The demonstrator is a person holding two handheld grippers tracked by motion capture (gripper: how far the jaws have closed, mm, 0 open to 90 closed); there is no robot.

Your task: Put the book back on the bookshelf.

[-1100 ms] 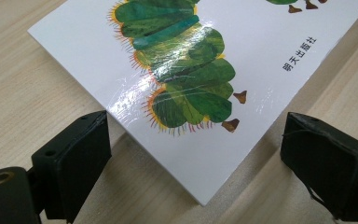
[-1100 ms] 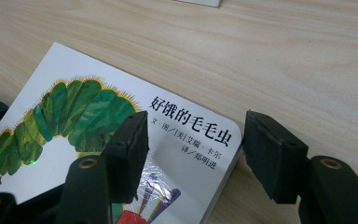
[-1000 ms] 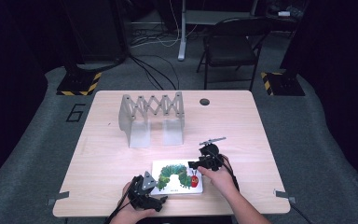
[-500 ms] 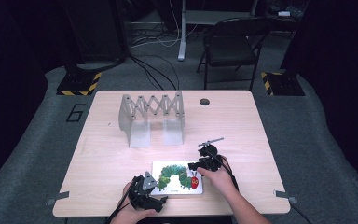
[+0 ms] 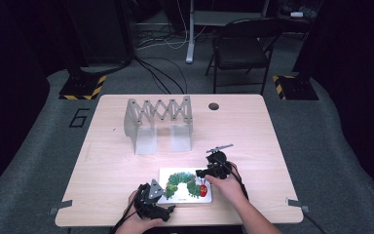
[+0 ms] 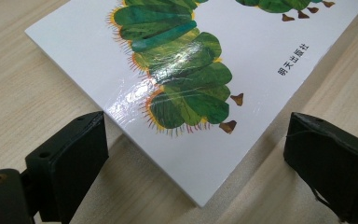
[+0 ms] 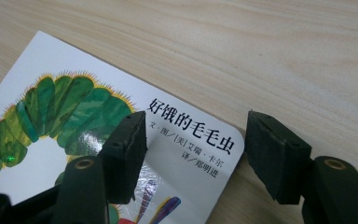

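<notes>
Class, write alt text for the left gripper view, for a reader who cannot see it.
A white picture book with a green caterpillar on its cover lies flat on a light wooden table, one corner pointing toward the camera. The left gripper has its two black jaws open, one on each side of that corner.

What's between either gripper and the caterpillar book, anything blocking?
Nothing visible. The left gripper is open, its jaws straddling one corner of the book; the right gripper is open over another corner, by the title. The folding rack stands farther back on the table, well clear.
</notes>
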